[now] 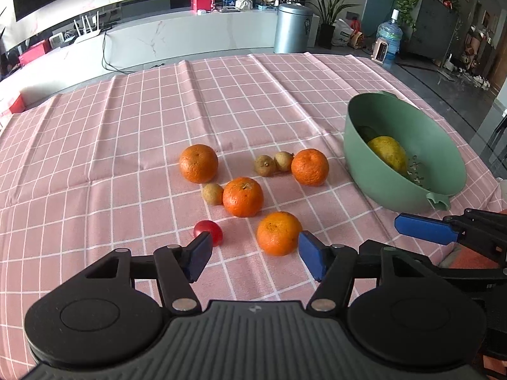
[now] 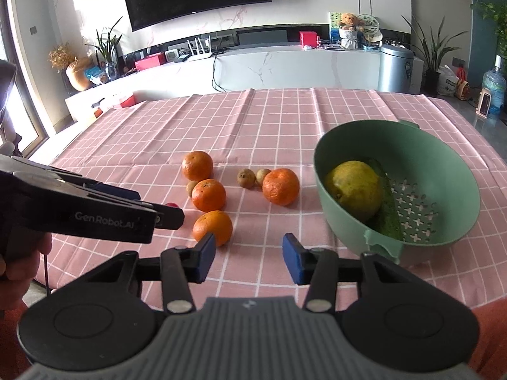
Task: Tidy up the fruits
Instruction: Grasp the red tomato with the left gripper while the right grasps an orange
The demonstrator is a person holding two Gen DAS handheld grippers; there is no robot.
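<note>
Pink checked cloth (image 1: 95,158) spread over a table, with fruit in a loose bunch near the middle. Four oranges there: far orange (image 1: 198,163) at the back left, right orange (image 1: 310,167) closest to the bowl, middle orange (image 1: 243,196) in between, and near orange (image 1: 279,232) at the front. Three little brown fruits too: one brown fruit (image 1: 213,193) touching the middle orange, and a brown pair (image 1: 265,165) side by side, right up against the right orange. Small red fruit (image 1: 208,231) at the front left, just past one blue pad. Green bowl (image 1: 374,171) off to the right of the bunch, tipped a bit, with holes in its bottom. Inside it, a big yellow fruit (image 1: 388,153) leaning on a dark green thing (image 2: 386,209). Left gripper (image 1: 255,253) low over the cloth, jaws spread wide, gripping nothing; near orange just ahead of its right pad, too close to say if touching. Right gripper (image 2: 248,259) released as well, jaws a little less wide, only bare cloth between the pads, near orange beside its left pad and the bowl's handle beside its right.
</note>
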